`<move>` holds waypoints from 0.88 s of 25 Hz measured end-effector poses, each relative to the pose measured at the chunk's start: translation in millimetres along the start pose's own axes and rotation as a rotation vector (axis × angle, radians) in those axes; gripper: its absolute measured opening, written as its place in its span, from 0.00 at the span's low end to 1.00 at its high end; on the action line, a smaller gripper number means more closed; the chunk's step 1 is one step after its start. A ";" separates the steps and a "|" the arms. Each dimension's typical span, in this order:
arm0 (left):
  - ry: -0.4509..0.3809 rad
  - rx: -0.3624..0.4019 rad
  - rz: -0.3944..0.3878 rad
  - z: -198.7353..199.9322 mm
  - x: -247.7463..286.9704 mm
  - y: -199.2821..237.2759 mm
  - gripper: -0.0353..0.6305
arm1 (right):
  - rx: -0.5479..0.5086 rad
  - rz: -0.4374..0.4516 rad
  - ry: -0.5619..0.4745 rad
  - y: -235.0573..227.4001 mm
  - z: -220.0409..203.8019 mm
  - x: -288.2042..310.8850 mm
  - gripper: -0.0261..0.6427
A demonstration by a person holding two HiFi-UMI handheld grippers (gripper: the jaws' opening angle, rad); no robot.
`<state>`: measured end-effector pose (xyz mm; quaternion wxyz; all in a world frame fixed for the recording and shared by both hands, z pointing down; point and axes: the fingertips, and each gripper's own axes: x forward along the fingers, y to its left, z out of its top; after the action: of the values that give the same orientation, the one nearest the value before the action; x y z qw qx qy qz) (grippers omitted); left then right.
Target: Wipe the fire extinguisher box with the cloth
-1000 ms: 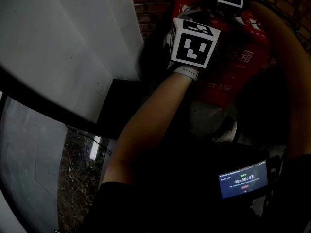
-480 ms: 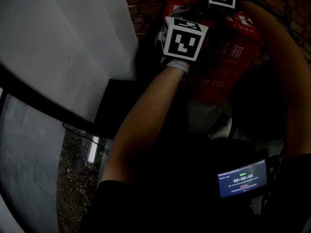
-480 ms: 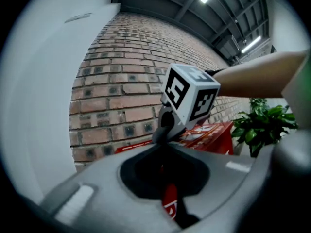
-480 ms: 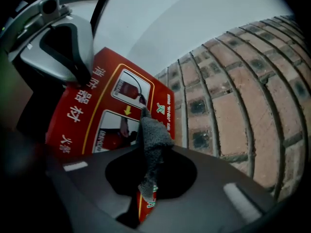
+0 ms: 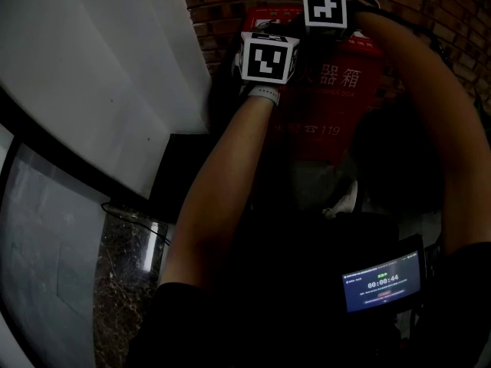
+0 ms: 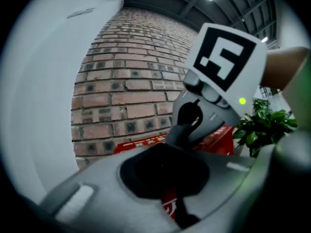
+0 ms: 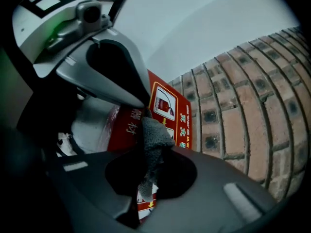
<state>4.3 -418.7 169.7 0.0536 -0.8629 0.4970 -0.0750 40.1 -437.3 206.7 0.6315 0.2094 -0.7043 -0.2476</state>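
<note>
1. Backed by a red brick wall [image 5: 230,6], with a white wall panel [image 5: 100,67] to the left of it; dim all round in the head view.
2. On the right gripper [image 7: 151,152]: jaws closed tight on a grey cloth [image 7: 154,137], with a fold poking up past the tips and a tail hanging down into the dark hollow behind them.
3. Brings that cloth right up to the red fire extinguisher box [image 7: 167,106], by its printed label next to the brickwork; touching or just clear of it, cannot tell.
4. On the left gripper [image 6: 165,178]: jaws together or very nearly so, clamped on nothing, with only a thin red sliver of the box showing through the slit.
5. Sits just beside the right gripper, lower and to its left in the head view, with both marker cubes over the upper part of the box.
6. As for the box itself: stands upright against the brick wall and carries pale characters and "119" on its front.
7. Further out: two bare forearms [image 5: 222,198] reaching up towards the box, a green plant [image 6: 262,125] off to one side in the left gripper view, a small lit screen [image 5: 382,282] with a timer at the lower right of the head view, and dark speckled floor [image 5: 126,274] at the lower left.
</note>
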 end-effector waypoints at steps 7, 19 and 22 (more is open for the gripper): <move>0.011 -0.011 0.010 -0.8 2.5 -1.6 0.06 | -0.114 -0.152 -0.012 11.2 9.8 -21.1 0.07; 0.017 -0.017 0.040 -1.1 3.6 3.2 0.06 | -0.209 -0.407 -0.030 27.1 12.6 -35.7 0.07; -0.008 -0.075 -0.010 0.3 3.5 -0.4 0.06 | -0.221 -0.365 -0.052 34.9 14.6 -42.1 0.07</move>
<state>6.4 -421.5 169.8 0.0231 -0.8670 0.4949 -0.0530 31.1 -382.9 193.8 0.5768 0.2564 -0.6395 -0.4388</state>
